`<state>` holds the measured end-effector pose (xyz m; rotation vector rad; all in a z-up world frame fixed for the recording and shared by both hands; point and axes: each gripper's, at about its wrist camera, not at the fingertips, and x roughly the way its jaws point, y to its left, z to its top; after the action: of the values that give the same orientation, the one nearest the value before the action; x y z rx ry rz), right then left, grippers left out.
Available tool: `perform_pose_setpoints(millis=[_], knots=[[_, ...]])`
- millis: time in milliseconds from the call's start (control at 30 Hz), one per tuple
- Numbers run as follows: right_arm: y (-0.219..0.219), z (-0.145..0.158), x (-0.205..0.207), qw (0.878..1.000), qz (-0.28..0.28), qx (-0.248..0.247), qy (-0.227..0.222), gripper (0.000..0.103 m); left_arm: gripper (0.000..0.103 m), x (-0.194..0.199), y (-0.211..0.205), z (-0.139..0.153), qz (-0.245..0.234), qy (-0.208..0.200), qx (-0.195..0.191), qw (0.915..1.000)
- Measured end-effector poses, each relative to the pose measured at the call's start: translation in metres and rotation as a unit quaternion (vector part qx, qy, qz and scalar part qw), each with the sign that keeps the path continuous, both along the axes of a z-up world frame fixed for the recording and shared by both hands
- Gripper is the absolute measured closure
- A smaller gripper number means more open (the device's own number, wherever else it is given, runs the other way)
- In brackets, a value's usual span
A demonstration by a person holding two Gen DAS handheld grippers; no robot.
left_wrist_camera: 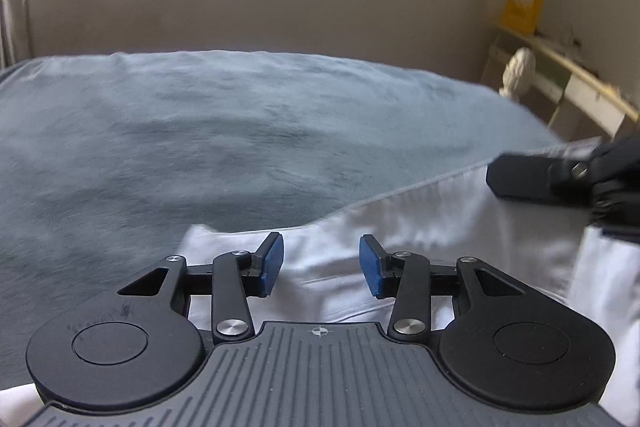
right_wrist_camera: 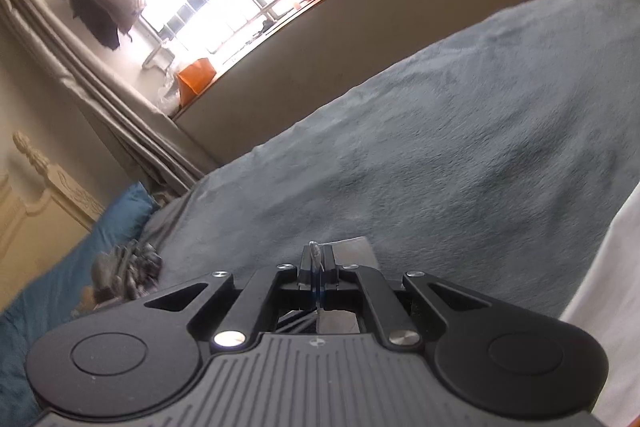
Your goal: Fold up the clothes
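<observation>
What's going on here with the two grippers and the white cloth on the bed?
A person is folding a white garment on a bed covered by a grey-blue blanket, using a handheld gripper in each hand. The left gripper is open, its blue pads apart just above the cloth and gripping nothing. The right gripper is shut on a thin piece of the garment, its fingers pressed together. The fold is not finished yet.
</observation>
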<state>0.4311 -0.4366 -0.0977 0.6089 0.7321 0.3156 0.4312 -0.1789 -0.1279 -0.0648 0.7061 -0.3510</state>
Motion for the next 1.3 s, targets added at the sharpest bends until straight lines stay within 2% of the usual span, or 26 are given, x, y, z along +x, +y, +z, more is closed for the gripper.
perform_pose_setpoints(millis=[267,433,533,600,667,700,767,933,1067,1167,1300], knots=[[0.042,-0.018,0.032,0.998,0.020,0.006,0.053,0.102,0.060,-0.014,0.045,0.007,0.023,0.026,-0.041,0.9985],[0.080,-0.042,0.054,0.995,0.041,-0.039,0.085,0.102,0.060,-0.026,0.067,0.003,0.025,0.043,-0.061,0.9969],[0.101,-0.057,0.062,0.989,0.052,-0.089,0.103,0.099,0.060,-0.034,0.079,0.001,0.026,0.053,-0.073,0.9956],[0.100,-0.059,0.062,0.988,0.048,-0.087,0.115,0.087,0.060,-0.039,0.088,-0.001,0.026,0.060,-0.081,0.9946],[0.099,-0.060,0.062,0.987,0.043,-0.085,0.127,0.084,0.059,-0.045,0.096,-0.002,0.027,0.067,-0.089,0.9934],[0.097,-0.059,0.060,0.987,0.041,-0.084,0.128,0.076,0.059,-0.046,0.097,-0.002,0.025,0.068,-0.090,0.9933],[0.083,-0.041,0.049,0.990,0.035,-0.088,0.104,0.068,0.057,-0.047,0.093,-0.002,0.021,0.070,-0.093,0.9930],[0.031,0.015,0.003,0.993,0.044,-0.098,0.046,0.063,0.057,-0.052,0.087,0.005,0.025,0.071,-0.103,0.9918],[-0.007,0.059,-0.058,0.994,0.055,-0.098,0.005,0.061,0.056,-0.060,0.084,0.018,0.028,0.065,-0.101,0.9924],[-0.026,0.088,-0.107,0.995,0.068,-0.068,-0.020,0.061,0.056,-0.070,0.082,0.029,0.027,0.067,-0.099,0.9924],[-0.034,0.116,-0.174,0.993,0.093,-0.034,-0.056,0.061,0.056,-0.088,0.077,0.045,0.012,0.071,-0.077,0.9945]])
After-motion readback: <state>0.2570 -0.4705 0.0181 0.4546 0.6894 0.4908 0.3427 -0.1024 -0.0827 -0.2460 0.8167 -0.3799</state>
